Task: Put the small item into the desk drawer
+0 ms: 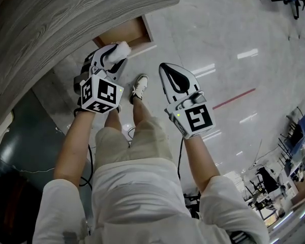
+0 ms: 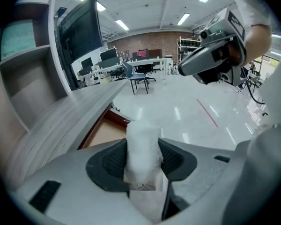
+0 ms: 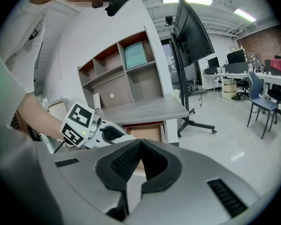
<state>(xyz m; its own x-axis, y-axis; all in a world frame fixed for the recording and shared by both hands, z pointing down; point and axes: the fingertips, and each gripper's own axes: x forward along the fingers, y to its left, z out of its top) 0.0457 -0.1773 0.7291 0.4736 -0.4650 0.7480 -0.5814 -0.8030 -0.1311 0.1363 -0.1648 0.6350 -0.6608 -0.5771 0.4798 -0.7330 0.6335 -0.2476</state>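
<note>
The drawer (image 1: 123, 36) juts from under the desk (image 1: 66, 24) edge. Just before it, the small item (image 1: 122, 48) sits between the left gripper's (image 1: 116, 55) jaws. The right gripper (image 1: 165, 69) is to their right, above the floor (image 1: 229, 29).

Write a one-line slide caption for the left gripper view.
Left gripper clamps a white item, pointed toward the open desk drawer.

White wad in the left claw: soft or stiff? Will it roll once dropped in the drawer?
Probably soft and light: the wad looks fuzzy, with loose fibres at its edge. Slip seems unlikely; the ribbed pads of the left claw press both its sides. Roughly cylindrical, so it might roll slightly in the open drawer.
</note>
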